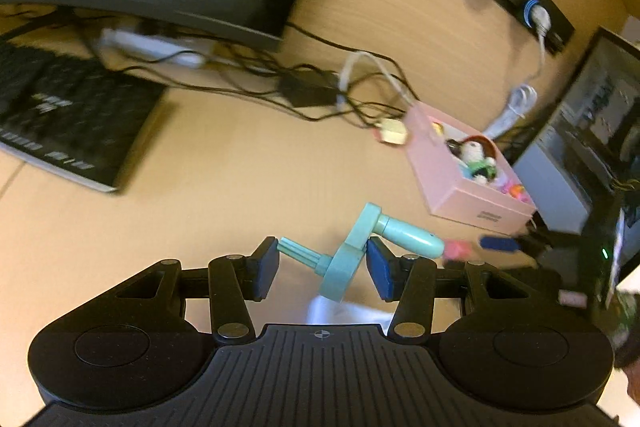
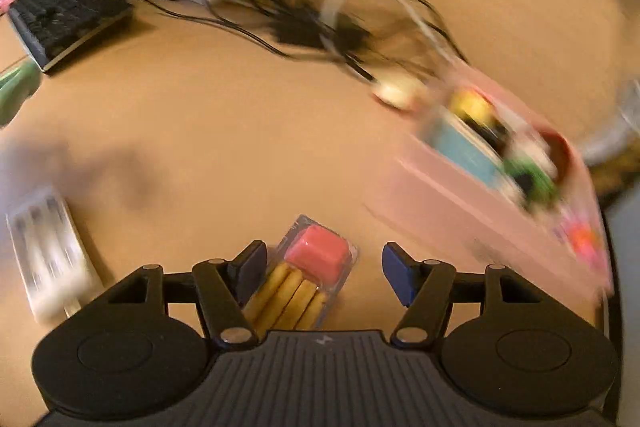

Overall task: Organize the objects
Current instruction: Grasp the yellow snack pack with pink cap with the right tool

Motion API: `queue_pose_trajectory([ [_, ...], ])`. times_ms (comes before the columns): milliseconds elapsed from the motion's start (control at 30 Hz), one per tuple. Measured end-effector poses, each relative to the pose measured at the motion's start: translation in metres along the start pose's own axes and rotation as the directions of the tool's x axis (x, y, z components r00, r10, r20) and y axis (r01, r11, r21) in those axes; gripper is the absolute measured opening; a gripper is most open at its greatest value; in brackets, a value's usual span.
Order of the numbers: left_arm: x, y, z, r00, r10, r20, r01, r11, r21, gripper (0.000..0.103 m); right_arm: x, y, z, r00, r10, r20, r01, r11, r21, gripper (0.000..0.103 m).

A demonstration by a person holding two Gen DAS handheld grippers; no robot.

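Observation:
In the left wrist view my left gripper (image 1: 322, 255) is shut on a teal crank-shaped toy (image 1: 347, 259). One pad is at the end of its ribbed rod and the other against its flat arm, and its rounded handle points right. In the right wrist view my right gripper (image 2: 325, 254) holds a clear snack packet (image 2: 310, 273) with a pink block and yellow sticks. The packet rests against the left pad and looks sharp while the desk is blurred. A pink box (image 1: 440, 183) of small toys stands ahead to the right, and it is also blurred (image 2: 460, 223).
A black keyboard (image 1: 68, 119) lies far left under a monitor. Tangled cables (image 1: 312, 87) and a black adapter run across the back of the wooden desk. A second screen (image 1: 592, 131) stands at the right. A white oblong device (image 2: 48, 259) lies at the near left.

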State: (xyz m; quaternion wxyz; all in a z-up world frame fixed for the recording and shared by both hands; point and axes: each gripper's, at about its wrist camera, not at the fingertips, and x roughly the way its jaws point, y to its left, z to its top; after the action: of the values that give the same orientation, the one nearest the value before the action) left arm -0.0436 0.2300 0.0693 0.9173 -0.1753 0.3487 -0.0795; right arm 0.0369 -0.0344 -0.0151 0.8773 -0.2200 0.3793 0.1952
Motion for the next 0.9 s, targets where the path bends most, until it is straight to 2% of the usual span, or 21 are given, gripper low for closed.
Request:
queue_pose_trajectory([
  [100,0.016,-0.024,0.004,0.999,-0.034,-0.013,0.035,0.999,0.031,0.053,-0.015,-0.032,-0.032,0.998,-0.064,-0.016,0.065,0.995,0.072,0.065],
  [167,0.028,-0.041,0.002,0.998,-0.043,-0.034,0.045,0.998,0.053,0.053,-0.024,-0.052,-0.049,0.997,-0.077,-0.027,0.080,0.987,0.142,0.066],
  [200,0.033,-0.049,0.001,0.998,-0.042,-0.052,0.044,0.998,0.055,0.053,-0.031,-0.062,-0.058,0.997,-0.069,-0.027,0.073,0.980,0.186,0.072],
  [267,0.041,-0.064,-0.004,0.995,-0.060,-0.080,0.065,0.996,0.063,0.053,-0.042,-0.075,-0.073,0.999,-0.038,-0.021,0.042,0.958,0.282,0.076],
  [400,0.056,-0.088,-0.014,0.990,-0.060,-0.128,0.071,0.994,0.088,0.053,-0.054,-0.086,-0.095,1.000,0.025,0.018,-0.030,0.914,0.404,0.076],
  [533,0.062,-0.108,-0.021,0.985,-0.056,-0.161,0.079,0.987,0.141,0.053,-0.051,-0.084,-0.099,0.998,0.047,0.040,-0.059,0.913,0.405,0.076],
  [733,0.070,-0.123,-0.026,0.982,-0.032,-0.185,0.063,0.985,0.161,0.053,-0.054,-0.073,-0.103,0.990,0.123,0.068,-0.139,0.927,0.348,0.067],
  [800,0.073,-0.126,-0.027,0.981,-0.031,-0.192,0.063,0.985,0.164,0.053,-0.056,-0.070,-0.106,0.990,0.118,0.071,-0.135,0.940,0.314,0.062],
  [900,0.075,-0.132,-0.029,0.980,-0.037,-0.196,0.070,0.984,0.164,0.053,-0.058,-0.074,-0.113,0.997,0.054,0.058,-0.068,0.956,0.285,0.061],
])
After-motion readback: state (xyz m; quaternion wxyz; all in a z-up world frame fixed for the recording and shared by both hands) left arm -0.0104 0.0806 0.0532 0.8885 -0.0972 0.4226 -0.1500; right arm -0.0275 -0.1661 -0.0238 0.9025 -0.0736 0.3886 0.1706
